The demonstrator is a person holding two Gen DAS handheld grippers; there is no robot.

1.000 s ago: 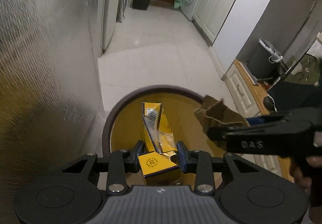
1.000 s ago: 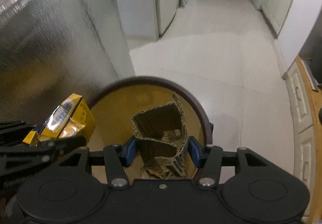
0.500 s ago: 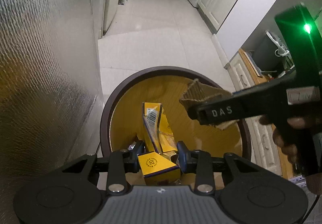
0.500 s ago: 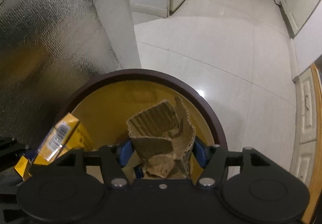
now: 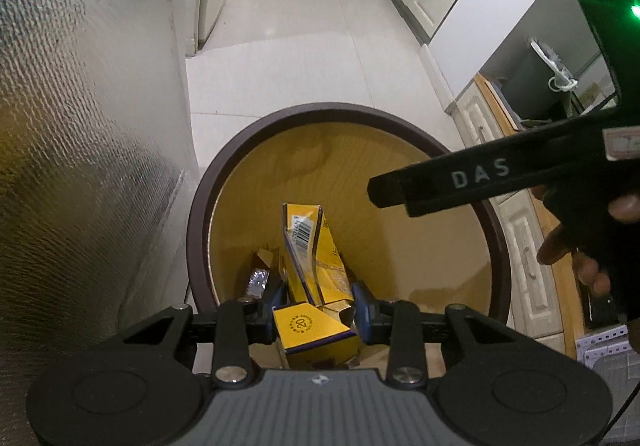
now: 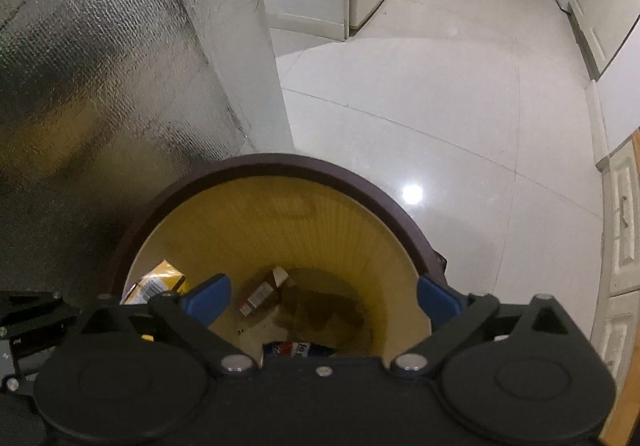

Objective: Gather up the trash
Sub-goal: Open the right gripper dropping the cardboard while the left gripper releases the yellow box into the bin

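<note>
Left gripper [image 5: 316,306] clamped on the yellow carton [image 5: 310,266], long axis pointing forward-down, hanging directly over the bin [image 5: 208,181] mouth; right gripper [image 6: 320,298] wide open and empty above the same bin, so left only needs to release.

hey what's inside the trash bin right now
At the bottom of the trash bin lie small cartons and a dark wet-looking patch. The right gripper body hides the near part.
</note>
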